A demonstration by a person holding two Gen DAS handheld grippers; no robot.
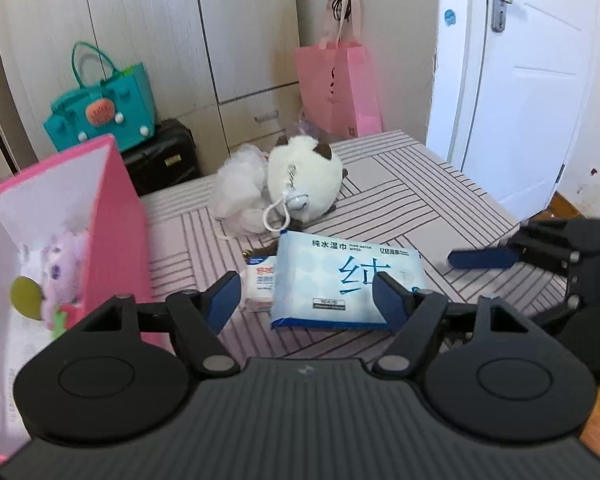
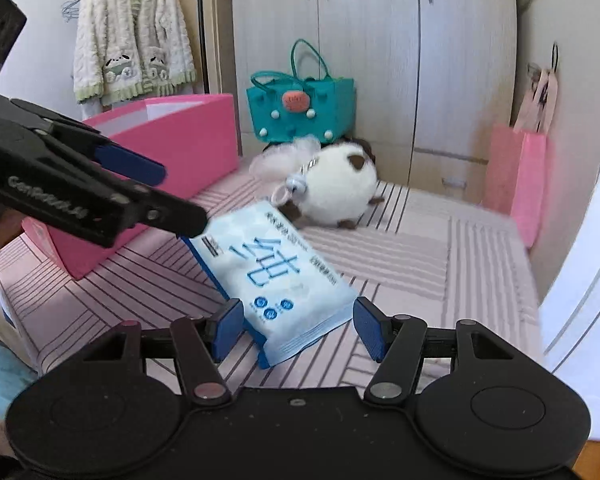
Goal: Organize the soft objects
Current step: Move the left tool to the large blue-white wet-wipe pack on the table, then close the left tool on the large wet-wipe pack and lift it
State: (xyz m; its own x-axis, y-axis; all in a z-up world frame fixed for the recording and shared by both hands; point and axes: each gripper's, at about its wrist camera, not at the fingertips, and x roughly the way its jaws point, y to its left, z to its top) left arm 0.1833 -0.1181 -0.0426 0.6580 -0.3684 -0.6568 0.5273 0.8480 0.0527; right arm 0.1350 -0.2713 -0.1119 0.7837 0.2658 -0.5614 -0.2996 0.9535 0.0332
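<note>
A: Wipes pack (image 2: 284, 280) sits right under me, beside the pink box (image 2: 188, 136). Both grippers, left (image 1: 306, 300) and right (image 2: 298, 326), straddle it, released, nothing clamped.

B: Next?

A: Pinch it, I reckon, then box it.

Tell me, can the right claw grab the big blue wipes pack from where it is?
Probably yes. The right claw is open, and the end of the wipes pack already lies between its pads with nothing in the way. The left claw is over the far end.
</note>
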